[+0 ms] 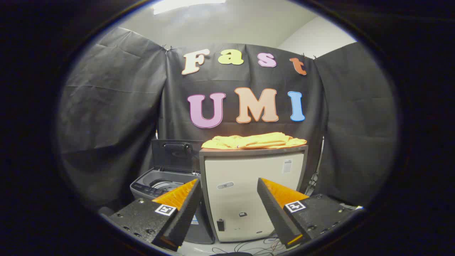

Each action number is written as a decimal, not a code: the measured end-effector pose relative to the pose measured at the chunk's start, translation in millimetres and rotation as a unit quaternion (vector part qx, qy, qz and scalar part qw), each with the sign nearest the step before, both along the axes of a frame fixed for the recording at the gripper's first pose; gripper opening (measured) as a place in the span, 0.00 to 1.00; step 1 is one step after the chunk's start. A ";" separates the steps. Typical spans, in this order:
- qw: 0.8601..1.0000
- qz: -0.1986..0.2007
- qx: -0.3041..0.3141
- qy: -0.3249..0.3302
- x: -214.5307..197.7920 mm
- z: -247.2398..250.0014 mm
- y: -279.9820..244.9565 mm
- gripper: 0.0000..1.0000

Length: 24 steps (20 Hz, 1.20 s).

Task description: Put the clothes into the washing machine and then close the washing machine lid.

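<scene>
In the gripper view, the tool sat at the bottom centre of the frame with its two fingers spread wide apart. Nothing lay between them and they touched nothing; the front of a pale cabinet showed through the gap.

The cabinet stood in the middle of the frame, and its dark top made the surface that carried the clothes. Black cloth walls closed the booth behind and to both sides, with a pale ceiling and a light at the upper centre. Loose cables lay on the floor at the cabinet's foot, lower centre.

The clothes, a folded yellow heap, lay on the surface, above and well beyond the fingertips, slightly right of centre. The washer stood just left of the cabinet, beyond the left finger, which hid part of its front. Its lid stood raised upright at the back, and the drum opening showed beneath it.
</scene>
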<state>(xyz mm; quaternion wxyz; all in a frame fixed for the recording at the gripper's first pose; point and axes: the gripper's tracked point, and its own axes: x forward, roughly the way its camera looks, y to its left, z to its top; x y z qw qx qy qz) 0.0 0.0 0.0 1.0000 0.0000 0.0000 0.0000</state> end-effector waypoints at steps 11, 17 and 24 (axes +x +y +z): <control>1.000 -0.007 0.019 0.003 3.7 -2.8 -5.6 0.96; 0.999 -0.013 0.033 0.001 24.7 7.4 -12.5 0.95; 0.999 -0.017 0.047 0.001 96.3 46.3 -34.4 0.96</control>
